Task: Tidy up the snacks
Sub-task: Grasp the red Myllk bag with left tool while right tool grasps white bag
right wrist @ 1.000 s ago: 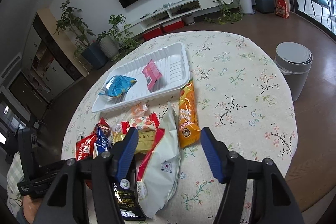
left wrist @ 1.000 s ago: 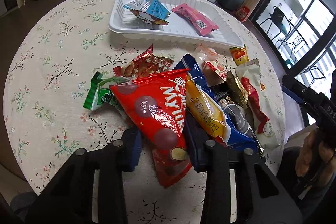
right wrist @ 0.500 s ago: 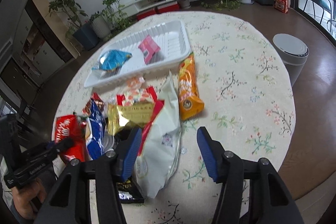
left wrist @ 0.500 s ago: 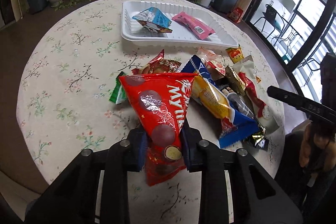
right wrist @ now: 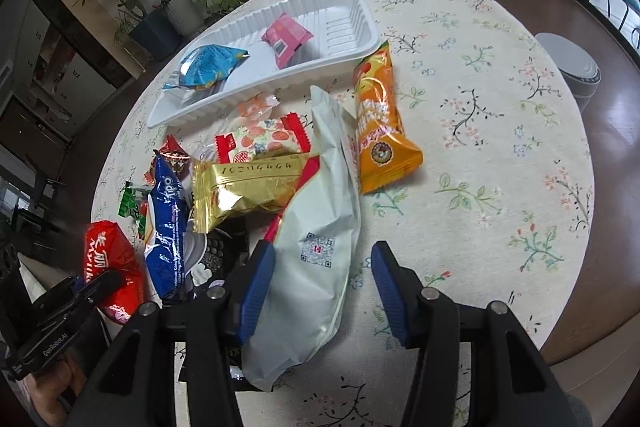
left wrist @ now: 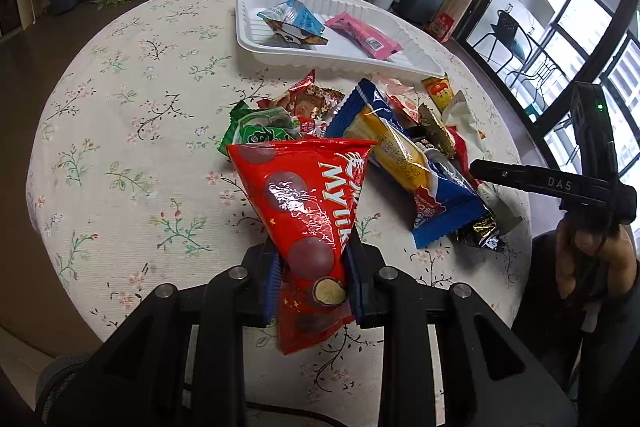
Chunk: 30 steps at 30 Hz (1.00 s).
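My left gripper [left wrist: 314, 279] is shut on the lower corner of a red chocolate-ball bag [left wrist: 304, 195], held tilted above the floral table. My right gripper [right wrist: 322, 291] straddles the near end of a white bag [right wrist: 320, 227]. Its jaws are closing; the left pad lies against the bag and the right pad stands clear of it. A white tray [right wrist: 160, 115] at the back holds a blue packet [right wrist: 208, 67] and a pink packet [right wrist: 286, 37]. Between tray and grippers lies a pile with a gold pack [right wrist: 248, 187], an orange pack [right wrist: 380, 123] and a blue-and-yellow pack [left wrist: 400, 155].
The round table [right wrist: 500, 147] is bare cloth to the right of the pile, and its edge runs close under both grippers. A green packet [left wrist: 256, 135] lies at the pile's left. A white bin [right wrist: 576, 67] stands on the floor to the right.
The left jaws have shut on the red bag and drawn it back from the pile. The right gripper has sunk and tipped down over the white bag, its jaws narrower.
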{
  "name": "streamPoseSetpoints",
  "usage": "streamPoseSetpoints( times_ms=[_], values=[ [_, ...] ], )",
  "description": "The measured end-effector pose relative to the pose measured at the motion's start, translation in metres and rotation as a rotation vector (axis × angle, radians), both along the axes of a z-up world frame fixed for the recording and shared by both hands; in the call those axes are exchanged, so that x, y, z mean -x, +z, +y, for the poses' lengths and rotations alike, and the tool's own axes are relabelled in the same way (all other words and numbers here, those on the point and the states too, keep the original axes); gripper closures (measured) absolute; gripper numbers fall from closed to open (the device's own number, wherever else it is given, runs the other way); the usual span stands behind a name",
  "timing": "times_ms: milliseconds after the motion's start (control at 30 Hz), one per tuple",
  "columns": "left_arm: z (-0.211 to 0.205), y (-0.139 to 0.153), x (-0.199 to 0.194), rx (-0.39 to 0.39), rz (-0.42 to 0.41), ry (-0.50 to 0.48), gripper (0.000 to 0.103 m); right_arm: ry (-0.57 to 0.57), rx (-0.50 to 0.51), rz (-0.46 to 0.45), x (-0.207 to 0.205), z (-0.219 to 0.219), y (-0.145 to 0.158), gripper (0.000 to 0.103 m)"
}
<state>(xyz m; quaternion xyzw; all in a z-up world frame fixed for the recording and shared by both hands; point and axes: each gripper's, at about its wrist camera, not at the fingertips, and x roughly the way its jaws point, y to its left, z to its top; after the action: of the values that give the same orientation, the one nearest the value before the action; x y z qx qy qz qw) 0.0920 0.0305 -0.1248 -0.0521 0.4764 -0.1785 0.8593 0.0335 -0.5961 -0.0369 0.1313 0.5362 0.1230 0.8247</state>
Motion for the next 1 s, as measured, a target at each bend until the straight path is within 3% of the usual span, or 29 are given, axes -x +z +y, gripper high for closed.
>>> streamPoseSetpoints(
  times_ms=[100, 167, 400, 433, 567, 767, 1000],
  values=[
    [-0.001, -0.001, 0.0, 0.001, -0.001, -0.001, 0.078, -0.012, -0.057, 0.03, -0.002, -0.003, -0.001, 0.047],
    [-0.001, -0.002, 0.0, 0.004, -0.001, -0.001, 0.078, -0.023, -0.094, 0.054, -0.004, -0.005, -0.003, 0.041],
    [-0.002, -0.002, 0.0, 0.01, -0.001, -0.003, 0.078, 0.014, -0.014, 0.034, -0.009, 0.011, -0.006, 0.039],
    [-0.002, -0.002, 0.001, 0.01, -0.002, -0.004, 0.078, 0.017, -0.002, 0.028, -0.009, 0.013, -0.006, 0.043],
    [-0.002, -0.002, 0.001, 0.011, -0.002, -0.005, 0.078, 0.001, -0.008, 0.023, -0.009, 0.006, -0.008, 0.081],
    [-0.004, -0.003, 0.002, 0.016, -0.003, -0.01, 0.078, 0.014, -0.033, 0.016, -0.001, 0.003, -0.008, 0.085],
    [0.003, 0.003, 0.001, 0.066, -0.003, -0.012, 0.078, -0.022, -0.092, -0.048, 0.015, -0.015, 0.013, 0.086]
  ],
)
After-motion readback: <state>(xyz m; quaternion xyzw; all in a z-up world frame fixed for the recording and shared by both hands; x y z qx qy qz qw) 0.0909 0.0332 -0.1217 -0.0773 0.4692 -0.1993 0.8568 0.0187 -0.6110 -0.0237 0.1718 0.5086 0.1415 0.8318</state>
